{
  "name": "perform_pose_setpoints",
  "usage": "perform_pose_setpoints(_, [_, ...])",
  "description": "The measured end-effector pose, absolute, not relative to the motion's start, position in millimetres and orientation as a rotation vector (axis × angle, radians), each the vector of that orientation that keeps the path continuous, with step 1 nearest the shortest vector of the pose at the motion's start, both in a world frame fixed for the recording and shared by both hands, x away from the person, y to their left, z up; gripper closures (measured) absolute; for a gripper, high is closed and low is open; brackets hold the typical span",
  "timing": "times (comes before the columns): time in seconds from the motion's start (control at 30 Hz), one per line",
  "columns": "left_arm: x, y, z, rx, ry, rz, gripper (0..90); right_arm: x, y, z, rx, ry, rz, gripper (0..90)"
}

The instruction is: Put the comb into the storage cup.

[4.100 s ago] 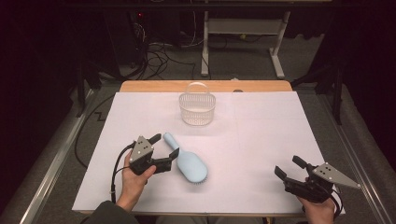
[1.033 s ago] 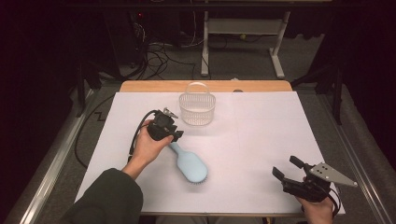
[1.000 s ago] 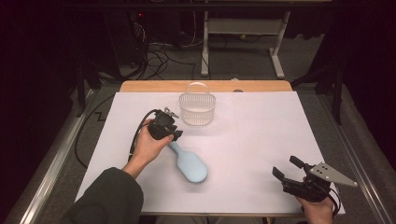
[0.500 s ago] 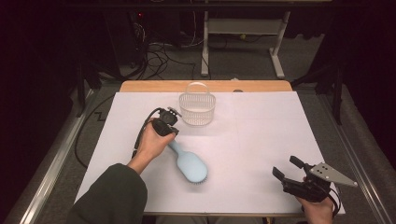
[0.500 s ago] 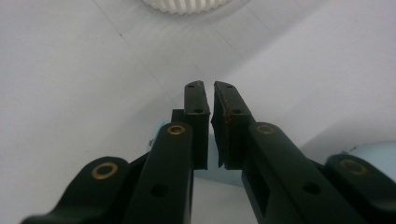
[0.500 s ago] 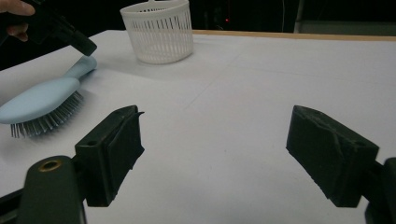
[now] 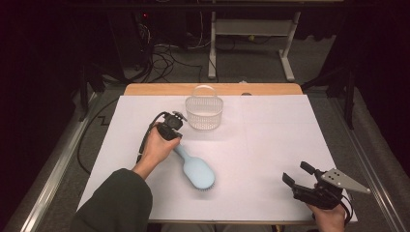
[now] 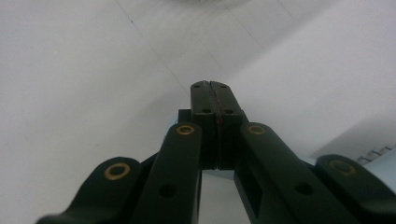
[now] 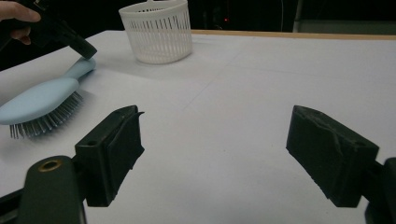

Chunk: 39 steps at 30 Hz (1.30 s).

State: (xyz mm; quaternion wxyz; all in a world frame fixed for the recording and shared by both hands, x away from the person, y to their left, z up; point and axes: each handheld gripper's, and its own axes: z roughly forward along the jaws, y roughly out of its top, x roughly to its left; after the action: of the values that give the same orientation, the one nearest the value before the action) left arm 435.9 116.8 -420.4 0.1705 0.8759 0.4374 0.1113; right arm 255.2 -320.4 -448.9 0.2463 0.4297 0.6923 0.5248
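Left gripper [image 7: 172, 126] moved onto hairbrush [image 7: 196, 170] handle, jaws apparently empty.

Light: my white table [image 7: 270, 145] is bright, surroundings dark.
Shadows: soft.
Focus: my left jaws close-up blurred.

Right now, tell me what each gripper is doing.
Left gripper: jaws just closed, pressed together with nothing between them, at the hairbrush handle.
Right gripper: jaws open, holding nothing.
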Motion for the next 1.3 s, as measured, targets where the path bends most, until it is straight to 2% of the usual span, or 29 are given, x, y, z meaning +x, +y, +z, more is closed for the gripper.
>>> perform_pose_setpoints(0.6, [437.1, 121.2, -422.9, 2.494, 1.278, 0.265, 89.7, 254.9, -321.8, -449.0, 1.177, 1.881, 1.439, 18.6])
perform_pose_setpoints(1.3, [420.1, 132.8, -428.2, 2.508, 1.276, 0.238, 89.9, 254.7, -320.7, -449.2, 1.17, 1.89, 1.431, 18.6])
